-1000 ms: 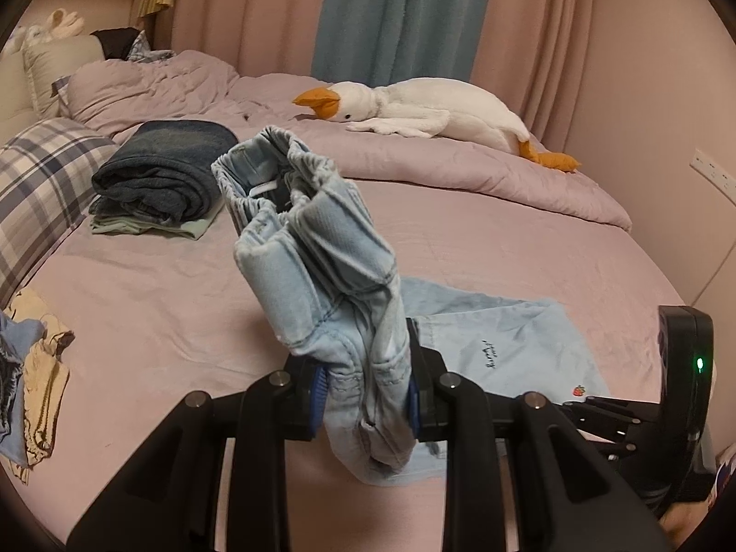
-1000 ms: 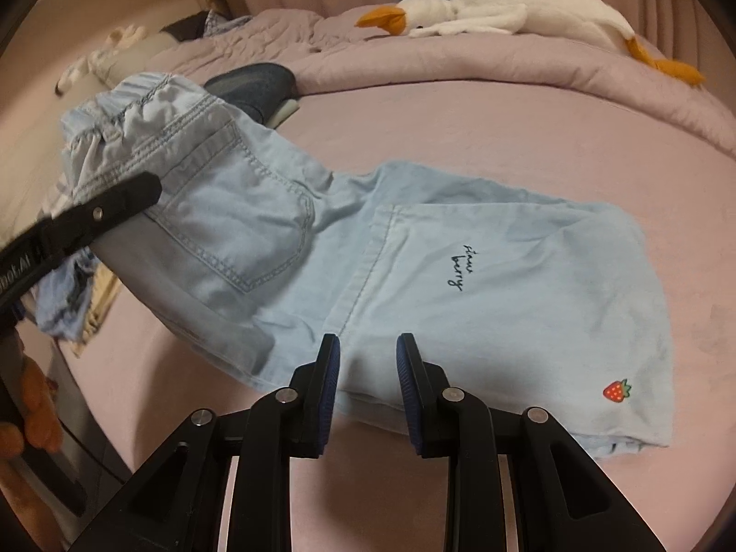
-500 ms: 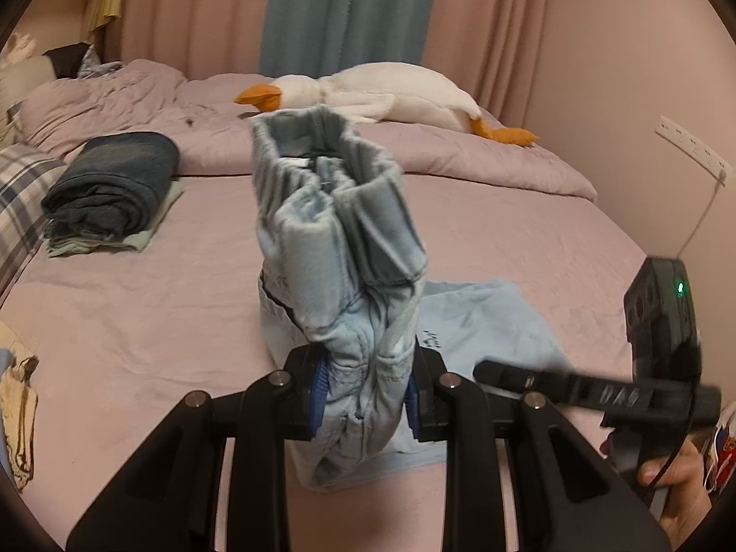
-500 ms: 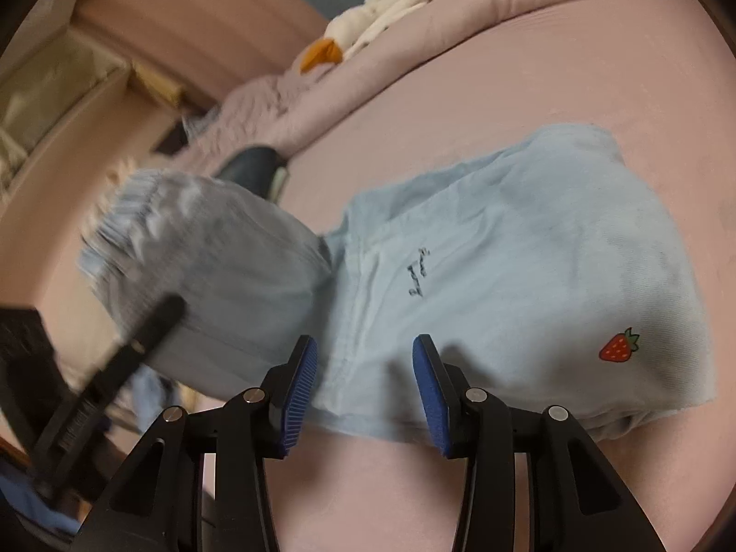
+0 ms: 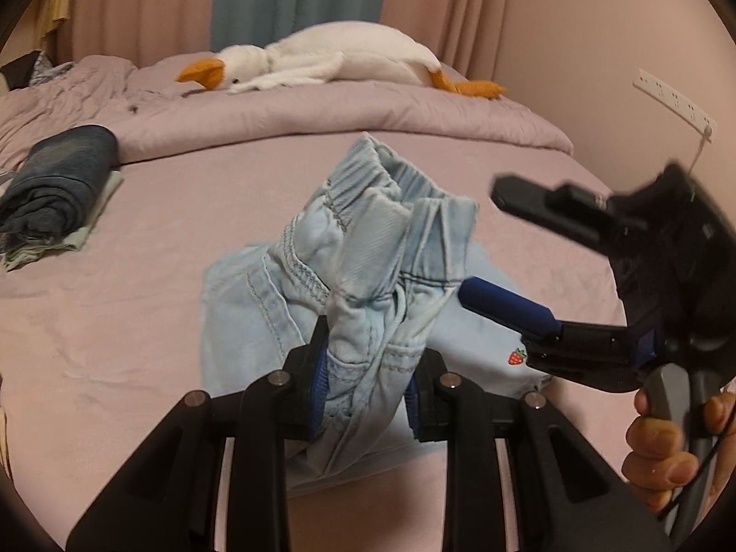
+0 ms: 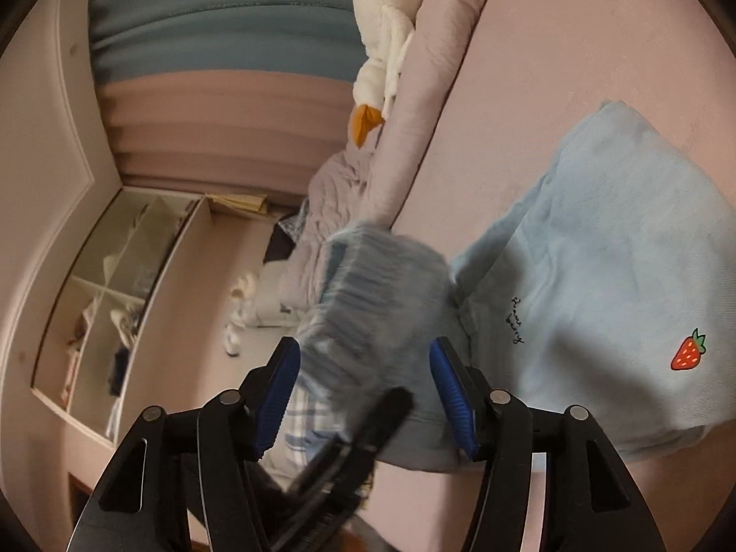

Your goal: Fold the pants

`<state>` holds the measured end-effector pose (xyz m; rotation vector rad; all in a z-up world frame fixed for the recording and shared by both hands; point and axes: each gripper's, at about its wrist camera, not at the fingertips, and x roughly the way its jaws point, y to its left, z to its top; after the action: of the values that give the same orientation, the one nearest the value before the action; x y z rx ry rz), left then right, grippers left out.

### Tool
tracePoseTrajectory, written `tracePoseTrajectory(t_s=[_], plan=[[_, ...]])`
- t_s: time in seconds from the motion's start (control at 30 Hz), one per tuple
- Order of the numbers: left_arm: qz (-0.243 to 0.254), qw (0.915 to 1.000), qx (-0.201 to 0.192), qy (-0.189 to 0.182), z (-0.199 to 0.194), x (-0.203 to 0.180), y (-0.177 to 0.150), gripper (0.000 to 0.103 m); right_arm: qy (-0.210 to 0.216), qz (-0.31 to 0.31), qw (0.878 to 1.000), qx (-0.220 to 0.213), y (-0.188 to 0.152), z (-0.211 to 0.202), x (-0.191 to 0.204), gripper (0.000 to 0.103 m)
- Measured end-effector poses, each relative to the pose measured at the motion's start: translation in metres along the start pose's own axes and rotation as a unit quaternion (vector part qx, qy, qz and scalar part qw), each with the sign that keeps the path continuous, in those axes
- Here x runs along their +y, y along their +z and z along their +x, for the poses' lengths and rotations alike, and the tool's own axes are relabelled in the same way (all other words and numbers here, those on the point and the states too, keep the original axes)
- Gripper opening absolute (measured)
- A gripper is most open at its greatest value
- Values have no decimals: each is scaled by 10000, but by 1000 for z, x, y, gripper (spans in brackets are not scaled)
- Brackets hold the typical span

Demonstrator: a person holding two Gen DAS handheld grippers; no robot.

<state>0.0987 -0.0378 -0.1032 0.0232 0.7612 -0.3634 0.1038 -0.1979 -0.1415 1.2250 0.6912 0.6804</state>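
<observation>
Denim is being pinched firmly at the waistband end of the light blue pants by the left hand-held gripper, whose blue pads are being pressed against a thick bunch of the elastic waist. That bunched end is being held raised above the pink bed, while the legs of the pants, with the small strawberry patch and a line of script, are being left flat on the sheet.

The right hand-held gripper is being held with its jaws spread wide, nothing being gripped; the blurred waistband is being framed between its pads from that view, but whether cloth is being touched cannot be told. In the left view it is being seen just beside the raised bunch, over the strawberry.

As a judgement, the task is being carried through a middle stage: the legs appear already laid one on the other, and the waist end is being brought over them. Laying that end down, flattening it and squaring the edges are still being awaited.

A dark folded garment is being left well apart at the bed's far left, and a plush goose is being left on the rumpled quilt behind.
</observation>
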Motion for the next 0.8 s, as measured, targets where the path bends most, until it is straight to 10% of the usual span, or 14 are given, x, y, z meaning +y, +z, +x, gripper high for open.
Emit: tracePoseTrajectory(t_s=[0.2,0.33,0.6,0.8], plan=[[173,9990,375,-190,20,-13,-5,35,-332,29,9992,216,9,7,1,67],[175,9972,292,-671,14,-22,-9,77,-821,-41,9962,294,9,4,0,72],[188,9985,292,-424,-2,-3,-30,77,-1733,-326,9830,521,9,8,-10,75],[-536,9980,326,-102,-28,52,-58,77,-2476,-1146,9598,660,3,17,-3,44]])
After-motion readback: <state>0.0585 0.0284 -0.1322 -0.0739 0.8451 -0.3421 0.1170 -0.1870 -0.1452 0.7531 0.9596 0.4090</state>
